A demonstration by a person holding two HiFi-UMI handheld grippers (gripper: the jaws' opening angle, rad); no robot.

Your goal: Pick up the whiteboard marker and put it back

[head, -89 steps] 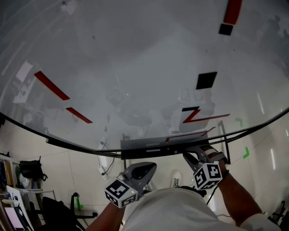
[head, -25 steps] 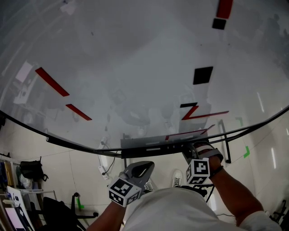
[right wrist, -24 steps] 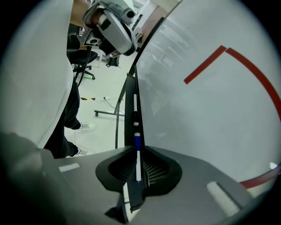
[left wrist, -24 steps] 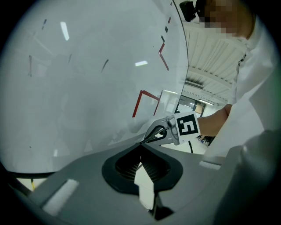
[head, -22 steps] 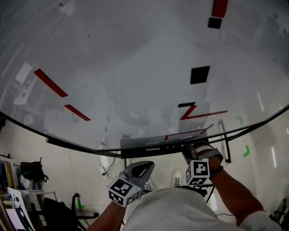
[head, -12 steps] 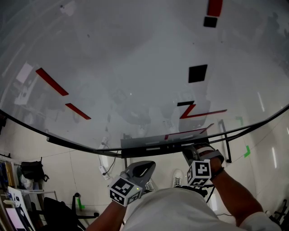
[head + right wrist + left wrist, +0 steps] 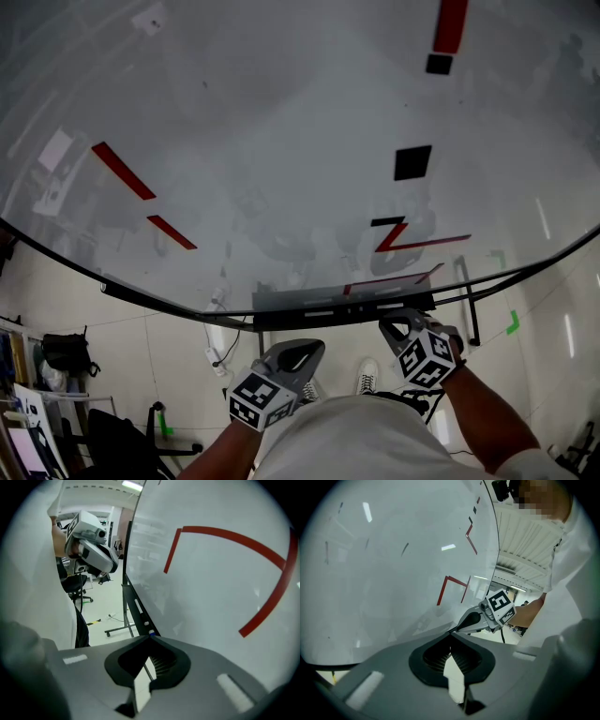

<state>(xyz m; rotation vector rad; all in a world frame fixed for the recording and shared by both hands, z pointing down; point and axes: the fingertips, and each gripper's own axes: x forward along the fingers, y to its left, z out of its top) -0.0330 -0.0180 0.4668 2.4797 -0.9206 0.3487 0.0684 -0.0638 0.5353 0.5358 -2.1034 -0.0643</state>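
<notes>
Filling the head view, the whiteboard [image 7: 281, 141] bore red strokes, its tray [image 7: 281, 321] at 6 o'clock. The left gripper [image 7: 450, 633] and right gripper [image 7: 150, 637] were clenched, empty. What seemed the whiteboard marker [image 7: 137, 605] lay in the tray, 11 o'clock from the right tips.

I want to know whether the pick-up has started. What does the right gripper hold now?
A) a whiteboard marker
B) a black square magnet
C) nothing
C: in the right gripper view the right gripper has its jaws together with nothing between them, pointing toward the tray.
</notes>
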